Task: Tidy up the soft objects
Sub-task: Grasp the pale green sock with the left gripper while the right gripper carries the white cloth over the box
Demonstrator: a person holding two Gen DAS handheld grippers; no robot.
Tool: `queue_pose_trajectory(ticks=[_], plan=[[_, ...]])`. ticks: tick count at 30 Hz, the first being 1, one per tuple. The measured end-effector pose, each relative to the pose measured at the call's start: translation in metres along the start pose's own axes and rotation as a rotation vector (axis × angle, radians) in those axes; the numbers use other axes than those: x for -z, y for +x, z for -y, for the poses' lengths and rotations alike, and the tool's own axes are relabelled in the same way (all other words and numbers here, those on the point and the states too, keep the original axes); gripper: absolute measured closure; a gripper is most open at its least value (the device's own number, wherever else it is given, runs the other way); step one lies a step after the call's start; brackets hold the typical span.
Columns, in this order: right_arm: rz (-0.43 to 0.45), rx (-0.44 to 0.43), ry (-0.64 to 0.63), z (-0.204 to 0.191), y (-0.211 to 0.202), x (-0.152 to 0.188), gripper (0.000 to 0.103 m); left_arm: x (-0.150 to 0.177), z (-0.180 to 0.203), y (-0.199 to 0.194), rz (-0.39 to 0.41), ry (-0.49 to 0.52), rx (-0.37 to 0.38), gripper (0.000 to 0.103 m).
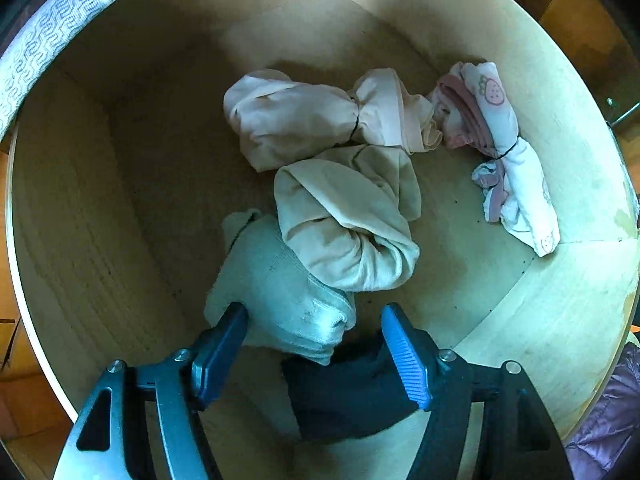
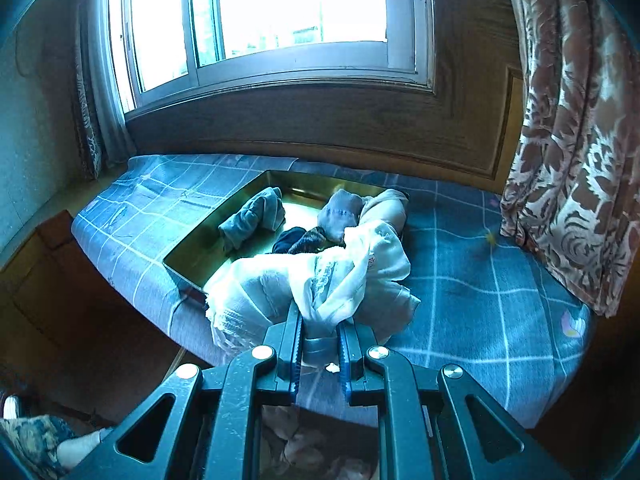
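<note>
Looking down your left claw [image 1: 314,338], you have its jaws spread wide over a pale wooden box [image 1: 560,308], with nothing pinched between them. A pale green sock bundle [image 1: 280,288] lies between the fingers, its edge touching the left pad [image 1: 224,344], and a dark cloth [image 1: 348,396] sits just below the right pad. Farther in, a beige bundle [image 1: 344,224] rests against the green one, a pale pink bundle [image 1: 304,116] tied with a thin black band lies behind it, and a white strawberry-print bundle [image 1: 508,152] leans in the box's right corner.

Your right claw [image 2: 319,350] is clamped on a white lacy garment [image 2: 320,280], holding it above a bed with a blue checked cover [image 2: 480,280]. Behind the garment, a shallow tray [image 2: 200,248] on the bed carries a grey-blue rolled cloth [image 2: 254,216], a dark item [image 2: 294,240] and a grey sock [image 2: 340,208] beside a beige bundle [image 2: 386,208]. A window [image 2: 272,20] and a patterned curtain [image 2: 576,140] stand beyond.
</note>
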State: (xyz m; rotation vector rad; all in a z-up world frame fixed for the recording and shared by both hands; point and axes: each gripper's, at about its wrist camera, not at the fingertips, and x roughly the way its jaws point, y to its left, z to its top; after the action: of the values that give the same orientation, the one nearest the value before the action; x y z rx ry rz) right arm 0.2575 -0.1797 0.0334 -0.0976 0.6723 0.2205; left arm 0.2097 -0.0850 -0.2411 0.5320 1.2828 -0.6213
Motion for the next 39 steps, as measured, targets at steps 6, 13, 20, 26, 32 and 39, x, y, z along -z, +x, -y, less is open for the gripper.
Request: queue_pose_trajectory(ticks=[6,13,20,26,32,39], plan=[[-0.008,0.006,-0.014,-0.002,0.013,-0.014,0.088,0.005,-0.005,-0.005,0.02,-0.022,0.007,0.033],[-0.036,0.03,-0.028,-0.001,0.03,-0.022,0.088,0.01,-0.017,-0.019,0.033,-0.063,0.027,0.033],[-0.078,0.03,-0.045,-0.001,0.051,-0.028,0.088,0.011,-0.014,-0.012,-0.026,-0.091,-0.027,0.034],[-0.117,0.032,-0.058,-0.003,0.071,-0.029,0.088,0.004,-0.017,-0.003,-0.064,-0.125,-0.099,0.043],[-0.127,0.027,-0.052,0.001,0.081,-0.03,0.088,0.0,-0.02,0.002,-0.083,-0.14,-0.114,0.045],[-0.163,0.042,-0.064,0.002,0.1,-0.031,0.088,-0.006,-0.023,0.002,-0.068,-0.114,-0.102,0.051]])
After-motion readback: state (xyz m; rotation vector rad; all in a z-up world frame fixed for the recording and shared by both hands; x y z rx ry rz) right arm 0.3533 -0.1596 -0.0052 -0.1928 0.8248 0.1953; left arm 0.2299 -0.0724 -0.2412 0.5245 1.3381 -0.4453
